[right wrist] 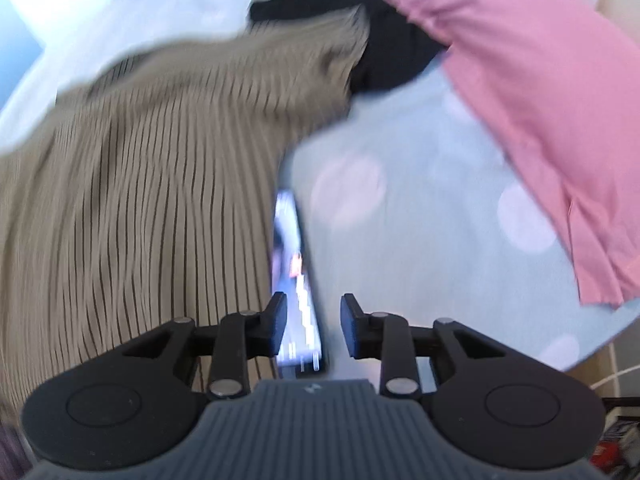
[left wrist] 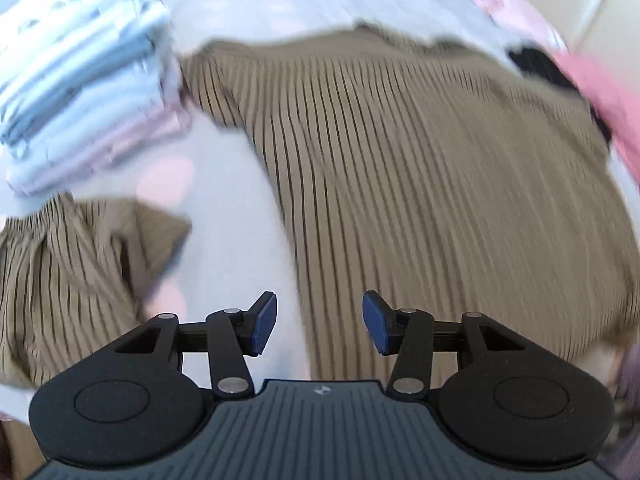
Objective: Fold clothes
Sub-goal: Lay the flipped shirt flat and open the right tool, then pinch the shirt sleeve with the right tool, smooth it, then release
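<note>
A tan garment with thin dark stripes point(left wrist: 420, 184) lies spread on a pale blue sheet with pink dots point(left wrist: 224, 208); one sleeve point(left wrist: 80, 272) lies bunched at the left. My left gripper point(left wrist: 319, 326) is open and empty, just above the garment's near left edge. In the right wrist view the same garment point(right wrist: 160, 200) fills the left half. My right gripper point(right wrist: 313, 328) is open and empty, beside the garment's right edge, over a phone point(right wrist: 298, 280) with a lit screen. Both views are blurred.
A stack of folded pale clothes point(left wrist: 84, 80) stands at the far left. A pink garment point(right wrist: 528, 92) and a black garment point(right wrist: 384, 40) lie at the far right, touching the tan one. The bed's edge point(right wrist: 592, 356) shows at the lower right.
</note>
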### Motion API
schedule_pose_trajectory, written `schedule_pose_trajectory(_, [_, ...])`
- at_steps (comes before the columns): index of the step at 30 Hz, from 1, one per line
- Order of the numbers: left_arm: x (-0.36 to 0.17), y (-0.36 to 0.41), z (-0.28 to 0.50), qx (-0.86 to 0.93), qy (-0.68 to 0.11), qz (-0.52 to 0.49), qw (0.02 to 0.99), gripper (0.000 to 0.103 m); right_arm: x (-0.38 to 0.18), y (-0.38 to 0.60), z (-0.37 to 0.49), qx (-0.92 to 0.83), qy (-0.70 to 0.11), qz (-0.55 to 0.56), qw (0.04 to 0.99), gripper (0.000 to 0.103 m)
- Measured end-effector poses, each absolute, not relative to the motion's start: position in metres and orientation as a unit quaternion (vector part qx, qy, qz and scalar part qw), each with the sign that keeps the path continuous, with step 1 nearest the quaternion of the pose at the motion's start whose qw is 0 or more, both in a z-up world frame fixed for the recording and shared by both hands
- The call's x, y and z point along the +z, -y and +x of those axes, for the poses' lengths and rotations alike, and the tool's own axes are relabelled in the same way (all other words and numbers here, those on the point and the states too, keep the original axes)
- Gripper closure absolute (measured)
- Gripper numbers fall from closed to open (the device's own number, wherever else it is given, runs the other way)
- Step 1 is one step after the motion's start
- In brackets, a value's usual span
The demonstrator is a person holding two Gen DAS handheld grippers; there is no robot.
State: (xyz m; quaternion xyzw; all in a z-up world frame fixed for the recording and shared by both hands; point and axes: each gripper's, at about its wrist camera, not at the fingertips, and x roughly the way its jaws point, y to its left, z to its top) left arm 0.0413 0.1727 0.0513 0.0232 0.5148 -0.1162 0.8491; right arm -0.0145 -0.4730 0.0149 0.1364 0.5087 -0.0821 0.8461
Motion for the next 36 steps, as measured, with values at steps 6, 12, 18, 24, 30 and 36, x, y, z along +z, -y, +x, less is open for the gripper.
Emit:
schedule_pose_trajectory(6, [0.056,-0.131,0.082,-0.097,-0.491,0.011,0.866,0.056,0.025,0.500,0.020,-0.115,-0.440,0.200,0.868,0.041])
schedule_pose_trajectory(12, [0.046,-0.095,0.118,-0.108,-0.498,0.022,0.860,0.056,0.016,0.516,0.074,-0.136,-0.386,0.259,0.875,0.039])
schedule_pose_trajectory(18, [0.027,-0.067,0.142,-0.119,-0.507,0.056,0.852,0.056,-0.005,0.537,0.119,-0.153,-0.377,0.288,0.867,0.039])
schedule_pose_trajectory(24, [0.016,-0.052,0.171,-0.119,-0.513,0.040,0.849,0.056,-0.045,0.551,0.152,-0.168,-0.399,0.324,0.841,0.037])
schedule_pose_trajectory(30, [0.015,-0.035,0.183,-0.132,-0.500,0.048,0.855,0.056,-0.053,0.551,0.166,-0.164,-0.384,0.326,0.848,0.083])
schedule_pose_trajectory(36, [0.009,-0.027,0.187,-0.125,-0.506,0.050,0.852,0.057,-0.032,0.530,0.177,-0.155,-0.357,0.301,0.871,0.096])
